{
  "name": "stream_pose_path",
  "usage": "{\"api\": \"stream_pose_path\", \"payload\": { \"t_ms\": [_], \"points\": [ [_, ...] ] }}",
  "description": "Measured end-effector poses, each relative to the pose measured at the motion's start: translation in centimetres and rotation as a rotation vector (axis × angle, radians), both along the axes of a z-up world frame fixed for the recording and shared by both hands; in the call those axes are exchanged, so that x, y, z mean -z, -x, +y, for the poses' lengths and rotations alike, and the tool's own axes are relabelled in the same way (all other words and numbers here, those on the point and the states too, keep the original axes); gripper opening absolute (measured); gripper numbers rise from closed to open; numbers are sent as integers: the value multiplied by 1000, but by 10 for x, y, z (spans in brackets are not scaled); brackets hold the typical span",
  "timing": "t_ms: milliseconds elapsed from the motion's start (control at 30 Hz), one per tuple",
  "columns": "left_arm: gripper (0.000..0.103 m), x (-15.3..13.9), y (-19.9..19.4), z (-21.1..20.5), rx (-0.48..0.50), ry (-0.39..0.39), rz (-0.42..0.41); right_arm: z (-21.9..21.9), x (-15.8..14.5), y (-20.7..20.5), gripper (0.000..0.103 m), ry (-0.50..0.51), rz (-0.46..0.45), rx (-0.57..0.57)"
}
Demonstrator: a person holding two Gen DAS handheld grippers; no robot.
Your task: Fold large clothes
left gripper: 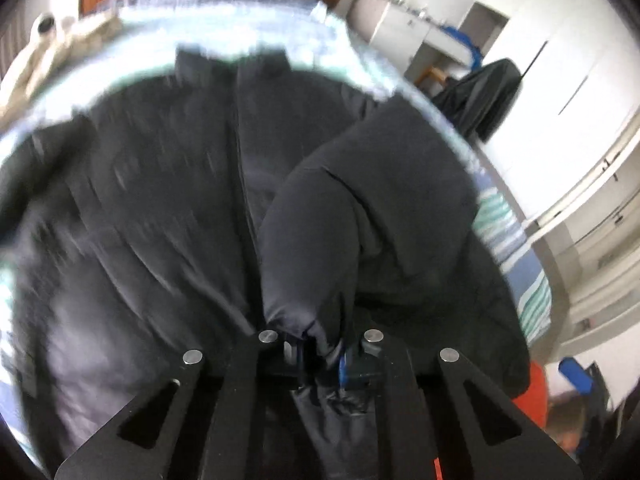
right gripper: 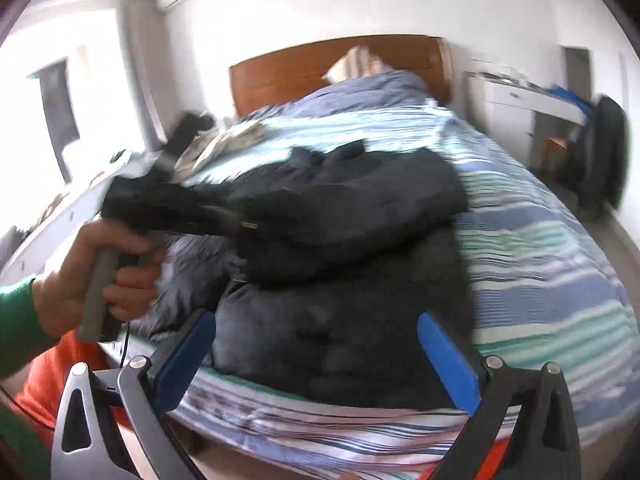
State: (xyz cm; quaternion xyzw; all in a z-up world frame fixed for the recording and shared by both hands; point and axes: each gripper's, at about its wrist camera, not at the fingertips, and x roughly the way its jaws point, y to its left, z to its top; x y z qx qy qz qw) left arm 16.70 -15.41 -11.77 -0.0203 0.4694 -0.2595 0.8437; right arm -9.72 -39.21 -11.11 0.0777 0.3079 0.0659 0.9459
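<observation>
With the left gripper [left gripper: 320, 354] pinching the black jacket's [right gripper: 352, 216] sleeve cuff [left gripper: 298, 320] and the right gripper [right gripper: 316, 360] spread empty near the bed's [right gripper: 540, 264] foot edge, I'd carry that sleeve flat across the chest, no bunching.

The jacket [right gripper: 344, 240] lies on the bed [right gripper: 540, 248], its collar toward the headboard [right gripper: 304, 68] at 12 o'clock; one sleeve [left gripper: 360, 208] is folded over the body, its cuff in the left hand-held gripper [left gripper: 320, 350] at 6 o'clock

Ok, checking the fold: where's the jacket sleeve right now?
In the left wrist view the sleeve is pinched in the left gripper, lifted over the jacket.
</observation>
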Motion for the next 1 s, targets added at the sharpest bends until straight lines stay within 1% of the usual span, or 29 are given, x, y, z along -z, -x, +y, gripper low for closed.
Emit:
{"api": "stream_pose_path", "payload": {
  "t_ms": [33, 67, 100, 167, 200, 233, 267, 300, 333, 367, 400, 433, 467, 500, 567, 600, 633, 667, 700, 733, 767, 800, 833, 867, 900, 933, 967, 1000],
  "points": [
    [9, -10, -7, 6, 1, -6, -23, -14, -4, -5, 103, -7, 2, 11],
    [9, -25, -19, 16, -11, -24, -62, -24, -7, -12, 103, -6, 4, 17],
    [9, -33, -30, 26, -30, -44, -90, -30, -9, -18, 103, -2, 5, 24],
    [9, -42, -61, 46, -81, -96, -123, -46, -18, -40, 102, -12, 27, 30],
    [10, -40, -75, 54, -102, -116, -125, -53, -21, -54, 101, -28, 52, 24],
    [10, -35, -90, 63, -134, -142, -124, -61, -25, -76, 93, -51, 78, 16],
    [10, -28, -103, 70, -166, -169, -118, -67, -27, -91, 88, -64, 91, 17],
    [10, -19, -111, 79, -183, -186, -106, -70, -27, -106, 81, -72, 105, 20],
    [10, -10, -121, 86, -205, -205, -87, -76, -27, -132, 78, -84, 127, 25],
    [10, 1, -132, 92, -227, -222, -67, -81, -24, -142, 75, -91, 136, 26],
    [10, 11, -140, 96, -237, -230, -51, -85, -24, -161, 68, -98, 148, 28],
    [10, 21, -147, 98, -242, -234, -41, -90, -22, -189, 63, -110, 161, 26],
    [10, 29, -152, 102, -247, -232, -35, -93, -20, -210, 63, -123, 174, 23],
    [11, 33, -154, 104, -251, -230, -35, -97, -15, -235, 63, -154, 199, 17],
    [12, 41, -158, 107, -266, -218, -34, -100, -6, -272, 63, -213, 224, 27],
    [13, 45, -159, 105, -273, -212, -31, -99, 0, -295, 63, -214, 232, 22],
    [13, 49, -161, 106, -282, -202, -25, -96, 10, -319, 63, -184, 244, 17],
    [14, 52, -164, 108, -292, -191, -18, -94, 19, -333, 63, -178, 256, 32],
    [14, 56, -166, 108, -297, -182, -14, -94, 30, -346, 63, -193, 280, 36],
    [15, 60, -168, 111, -299, -174, -12, -92, 57, -363, 63, -222, 361, 25],
    [15, 63, -168, 112, -302, -165, -13, -91, 77, -370, 62, -212, 428, 41],
    [16, 67, -168, 113, -302, -156, -13, -87, 106, -375, 61, -174, 529, 55],
    [18, 71, -168, 113, -298, -145, -11, -85, 121, -376, 61, -162, 571, 42],
    [18, 74, -167, 113, -293, -134, -11, -83, 126, -374, 61, -153, 560, 36],
    [19, 77, -166, 113, -292, -133, -17, -83, 124, -373, 61, -149, 558, 37],
    [20, 79, -164, 113, -291, -135, -25, -83, 118, -374, 61, -136, 581, 34],
    [21, 82, -163, 113, -290, -136, -33, -83, 110, -376, 61, -122, 584, 33],
    [22, 85, -161, 113, -289, -137, -40, -84, 97, -378, 61, -110, 551, 29]
  ]
}}
